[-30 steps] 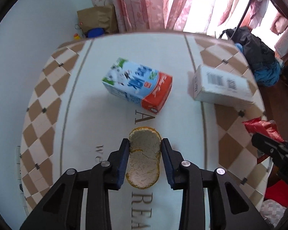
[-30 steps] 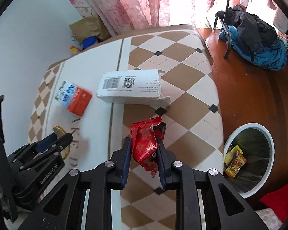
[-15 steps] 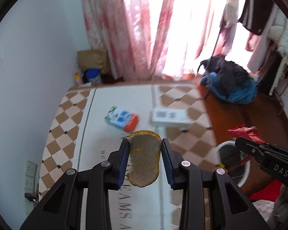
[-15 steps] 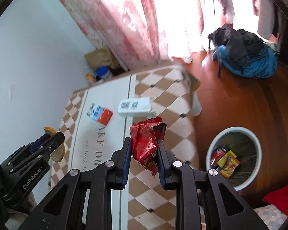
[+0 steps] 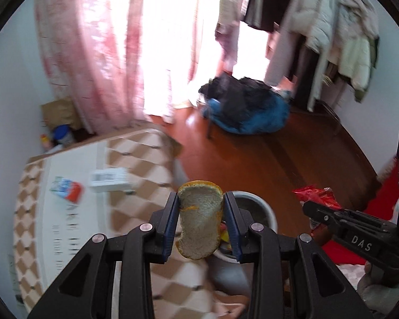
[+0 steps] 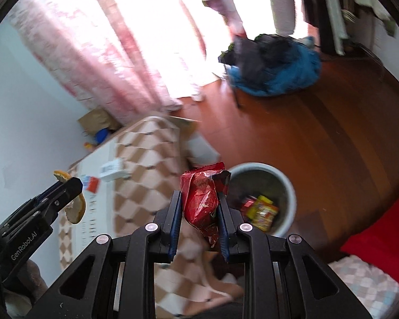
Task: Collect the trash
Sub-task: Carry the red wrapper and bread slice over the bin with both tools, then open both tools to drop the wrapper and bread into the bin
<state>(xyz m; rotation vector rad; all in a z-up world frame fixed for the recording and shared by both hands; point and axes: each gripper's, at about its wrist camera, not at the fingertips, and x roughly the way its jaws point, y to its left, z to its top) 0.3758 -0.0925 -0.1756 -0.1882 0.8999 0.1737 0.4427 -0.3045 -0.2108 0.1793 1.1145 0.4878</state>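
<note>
Left tool (image 5: 200,222) clamps the pith-side-out orange peel (image 5: 199,220), right tool (image 6: 199,216) clamps the crumpled red foil wrapper (image 6: 202,202), both held above the round white bin (image 6: 287,186) at lower centre; early release risks floor misses.

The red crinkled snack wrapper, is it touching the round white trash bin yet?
Apart. The right wrist view shows the red crinkled snack wrapper pinched in the right claw, held up in the air beside the round white trash bin, not in it.
</note>
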